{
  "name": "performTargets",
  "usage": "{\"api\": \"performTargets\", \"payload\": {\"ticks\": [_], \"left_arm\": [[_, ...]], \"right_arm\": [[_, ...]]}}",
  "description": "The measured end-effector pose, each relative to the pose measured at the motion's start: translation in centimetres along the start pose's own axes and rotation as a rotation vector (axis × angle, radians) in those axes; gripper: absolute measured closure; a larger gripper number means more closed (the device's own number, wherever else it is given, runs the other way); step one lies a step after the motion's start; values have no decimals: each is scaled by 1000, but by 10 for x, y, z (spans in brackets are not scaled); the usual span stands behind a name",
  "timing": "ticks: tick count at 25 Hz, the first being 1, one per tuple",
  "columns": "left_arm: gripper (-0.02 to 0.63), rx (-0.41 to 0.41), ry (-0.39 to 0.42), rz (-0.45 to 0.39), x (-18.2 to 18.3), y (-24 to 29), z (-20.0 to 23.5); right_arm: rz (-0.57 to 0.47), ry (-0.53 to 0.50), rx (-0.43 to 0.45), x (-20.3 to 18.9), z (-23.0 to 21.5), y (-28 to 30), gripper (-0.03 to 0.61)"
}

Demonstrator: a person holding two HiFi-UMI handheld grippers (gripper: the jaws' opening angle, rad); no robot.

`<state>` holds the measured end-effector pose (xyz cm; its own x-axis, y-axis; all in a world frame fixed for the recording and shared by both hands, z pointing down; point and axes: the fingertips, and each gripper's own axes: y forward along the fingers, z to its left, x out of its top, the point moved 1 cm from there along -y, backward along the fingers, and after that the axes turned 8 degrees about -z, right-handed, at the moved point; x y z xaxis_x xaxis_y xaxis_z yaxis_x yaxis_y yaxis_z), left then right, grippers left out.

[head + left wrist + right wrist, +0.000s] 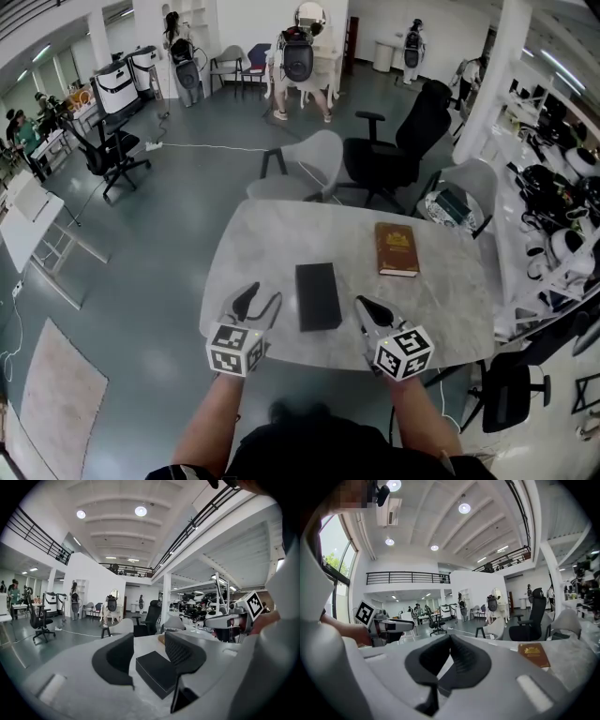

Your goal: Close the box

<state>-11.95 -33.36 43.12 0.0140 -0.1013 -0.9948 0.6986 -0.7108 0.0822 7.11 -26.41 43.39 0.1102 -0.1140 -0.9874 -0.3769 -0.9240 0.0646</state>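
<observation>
Closed black box (318, 296) flat at mid tabletop (450, 300), left gripper (261, 298) wide and empty near its left side, right gripper (366, 305) pinched together near its right, brown book (397, 248) farther right.

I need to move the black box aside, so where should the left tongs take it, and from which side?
Probably its near short end, spanning the narrow width, coming in low from the person's side. The black box lies flat on the table with its long sides running away from the person, and the left tongs stand open just left of that end.
</observation>
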Motion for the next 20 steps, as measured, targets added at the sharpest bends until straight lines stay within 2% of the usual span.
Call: {"api": "performTargets", "payload": {"ticks": [12,20], "left_arm": [[422,19,-4,-18,9,-3,-3],[423,22,3,-16,9,-10,-2]], "right_arm": [[-3,-47,4,6,-5,-12,577],[9,-28,10,1,0,-11,577]]}}
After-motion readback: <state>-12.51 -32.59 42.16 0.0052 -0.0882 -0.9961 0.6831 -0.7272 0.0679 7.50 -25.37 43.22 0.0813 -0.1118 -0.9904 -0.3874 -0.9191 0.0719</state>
